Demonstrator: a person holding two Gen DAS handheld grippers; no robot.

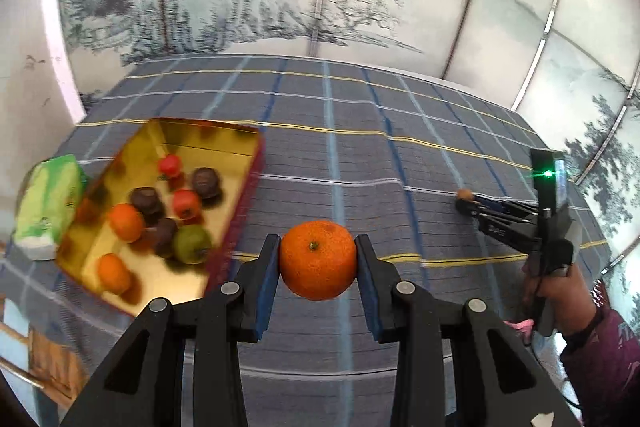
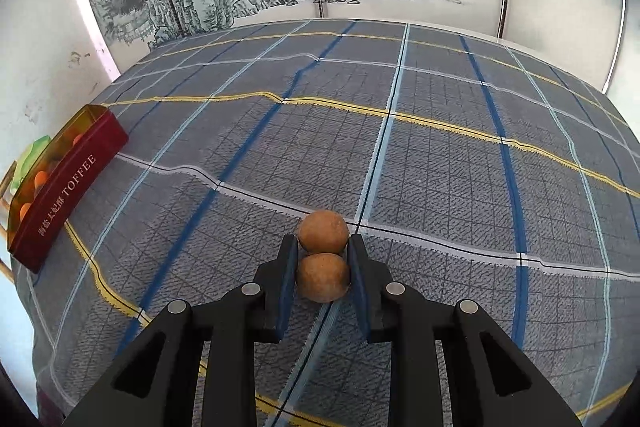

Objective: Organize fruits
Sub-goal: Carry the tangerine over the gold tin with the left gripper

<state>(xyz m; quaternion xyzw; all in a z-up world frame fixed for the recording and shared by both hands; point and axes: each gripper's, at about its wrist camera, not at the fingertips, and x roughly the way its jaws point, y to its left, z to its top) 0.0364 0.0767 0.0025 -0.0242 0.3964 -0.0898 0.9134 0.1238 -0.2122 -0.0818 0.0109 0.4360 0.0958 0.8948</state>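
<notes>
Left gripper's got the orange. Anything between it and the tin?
Nothing visible. The orange is clamped in the left gripper; only bare plaid cloth lies between it and the tin's near wall. Fruits fill the tin's middle.

Inside the gold-lined tin (image 1: 120,267) at the left of the left wrist view I count three oranges (image 1: 126,222), two red fruits (image 1: 186,203), three dark brown ones (image 1: 146,199) and one green one (image 1: 191,243). A fourth orange (image 1: 318,259) sits lower centre. The right wrist view shows two small brown fruits (image 2: 323,277), one behind the other.
</notes>
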